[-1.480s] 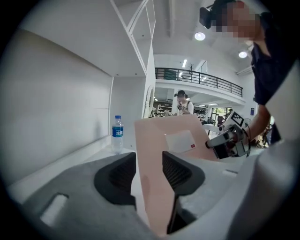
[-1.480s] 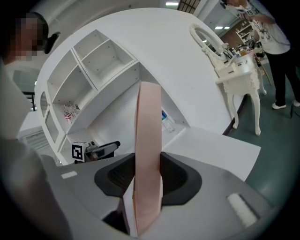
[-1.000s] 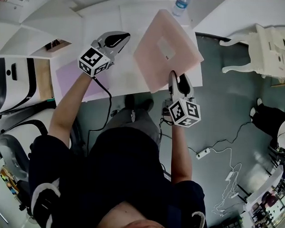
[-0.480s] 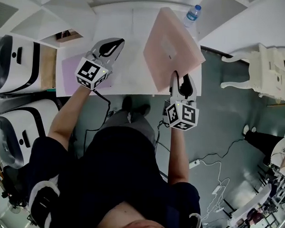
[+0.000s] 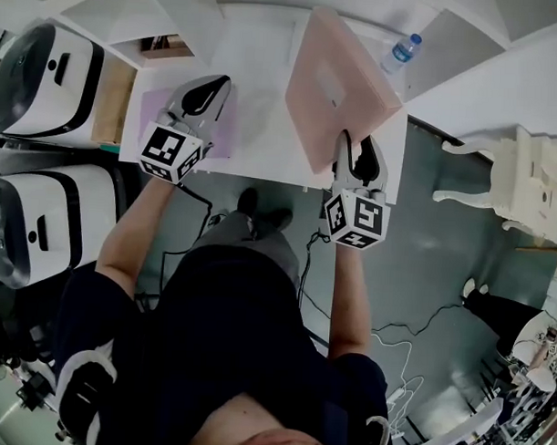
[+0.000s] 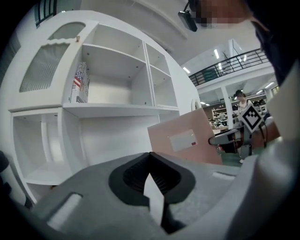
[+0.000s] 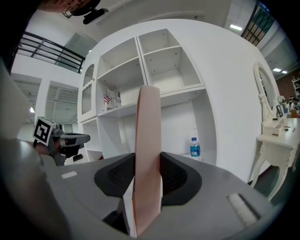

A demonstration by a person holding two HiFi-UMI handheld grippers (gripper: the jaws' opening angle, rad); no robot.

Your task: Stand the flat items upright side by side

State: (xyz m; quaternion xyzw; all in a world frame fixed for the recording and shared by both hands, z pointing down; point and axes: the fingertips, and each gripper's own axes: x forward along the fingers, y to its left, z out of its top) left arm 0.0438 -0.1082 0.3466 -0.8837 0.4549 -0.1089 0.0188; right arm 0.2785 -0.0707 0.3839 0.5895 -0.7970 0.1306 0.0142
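One change: the right gripper [image 5: 356, 145] has tilted the pink folder [image 5: 343, 82] steeper.

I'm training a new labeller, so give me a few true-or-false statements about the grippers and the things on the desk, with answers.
1. The right gripper grips the pink folder by its edge. True.
2. The water bottle lies on the floor. False: it stands upright on the white desk.
3. The purple sheet lies flat on the desk. True.
4. The left gripper also holds the folder. False: it is shut, apart from the folder, above the purple sheet.
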